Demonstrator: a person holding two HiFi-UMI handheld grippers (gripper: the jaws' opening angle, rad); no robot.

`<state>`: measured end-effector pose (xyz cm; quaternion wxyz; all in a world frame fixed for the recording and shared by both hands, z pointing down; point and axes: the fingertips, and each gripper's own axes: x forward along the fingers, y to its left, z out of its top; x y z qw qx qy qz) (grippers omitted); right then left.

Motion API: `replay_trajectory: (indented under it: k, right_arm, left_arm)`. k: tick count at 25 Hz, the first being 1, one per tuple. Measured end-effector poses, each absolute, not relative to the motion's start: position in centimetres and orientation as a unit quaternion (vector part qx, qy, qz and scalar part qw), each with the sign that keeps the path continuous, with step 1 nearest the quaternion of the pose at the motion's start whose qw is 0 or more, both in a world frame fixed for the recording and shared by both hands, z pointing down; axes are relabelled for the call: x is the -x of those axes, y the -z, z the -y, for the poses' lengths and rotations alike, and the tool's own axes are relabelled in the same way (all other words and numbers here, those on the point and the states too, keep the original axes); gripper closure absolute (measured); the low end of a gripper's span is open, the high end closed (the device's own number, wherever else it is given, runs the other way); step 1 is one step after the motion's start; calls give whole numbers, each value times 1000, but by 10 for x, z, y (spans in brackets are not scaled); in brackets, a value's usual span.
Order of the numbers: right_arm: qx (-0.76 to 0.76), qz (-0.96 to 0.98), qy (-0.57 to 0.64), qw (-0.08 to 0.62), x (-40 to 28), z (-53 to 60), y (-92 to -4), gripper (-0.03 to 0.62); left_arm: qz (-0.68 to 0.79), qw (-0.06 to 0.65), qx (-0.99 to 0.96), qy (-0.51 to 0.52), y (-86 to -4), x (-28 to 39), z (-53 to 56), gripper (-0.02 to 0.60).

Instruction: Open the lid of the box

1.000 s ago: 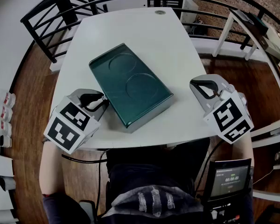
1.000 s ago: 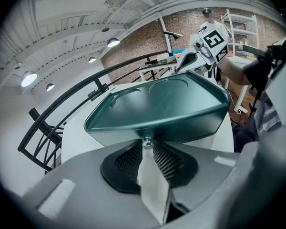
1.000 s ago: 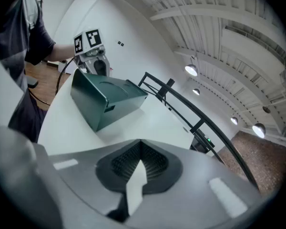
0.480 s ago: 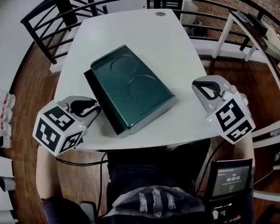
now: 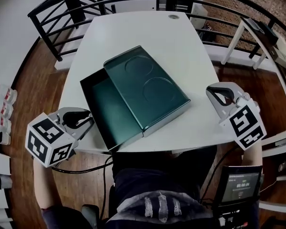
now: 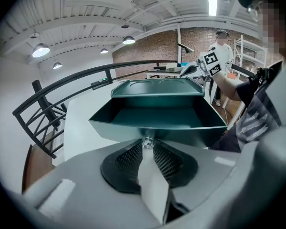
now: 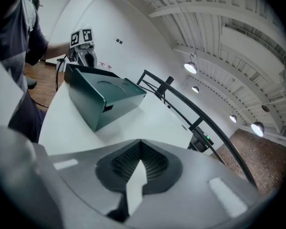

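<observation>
A dark green box (image 5: pixel 150 92) sits in the middle of a white table (image 5: pixel 148 32). The flat lid (image 6: pixel 157 87) on top of the box has two round shapes pressed into it. An inner tray (image 5: pixel 102 106) sticks out from the left side of the box, from under the lid, so the inside of the tray shows, and it looks bare. The left claw (image 5: pixel 88 119) is at the left side of the box, right at the outer wall of the tray. In the left gripper view its two jaws are pressed together on a small shiny knob (image 6: pixel 147 142) on that wall. The right claw (image 5: pixel 217 93) is on the right side of the box, well apart from it, over the table edge. Its jaws are pressed together too, with nothing in them. In the right gripper view the box lies ahead of the right claw, with one short end facing it and a small dark slot in that end. A black railing (image 5: pixel 52 13) curves around behind the box, past the far end of the table. A brown wooden floor (image 5: pixel 35 80) shows left of the box, beyond the table edge.
</observation>
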<state>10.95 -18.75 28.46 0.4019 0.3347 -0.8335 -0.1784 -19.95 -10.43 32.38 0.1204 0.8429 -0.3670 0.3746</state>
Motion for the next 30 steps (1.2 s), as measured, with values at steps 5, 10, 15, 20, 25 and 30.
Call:
replay_trajectory:
  k: [5, 10, 15, 20, 25, 30]
  right_arm:
    - [-334, 838, 174, 395, -109, 187, -283, 592]
    - [-337, 837, 171, 395, -111, 189, -282, 592]
    - [-337, 837, 167, 398, -114, 188, -284, 592]
    - [-342, 836, 164, 395, -121, 188, -284, 592]
    - [-345, 840, 165, 384, -122, 188, -276, 592]
    - [-330, 863, 162, 346, -111, 187, -256, 592]
  left_arm:
    - [376, 134, -839, -369, -326, 215, 89, 494]
    - [380, 147, -849, -335, -320, 218, 82, 494]
    - [375, 138, -857, -325, -318, 220, 81, 491]
    - [414, 137, -849, -298, -304, 243, 74, 551]
    - [424, 114, -866, -240, -261, 236, 68, 566]
    - [366, 40, -906, -209, -213, 169, 81, 566]
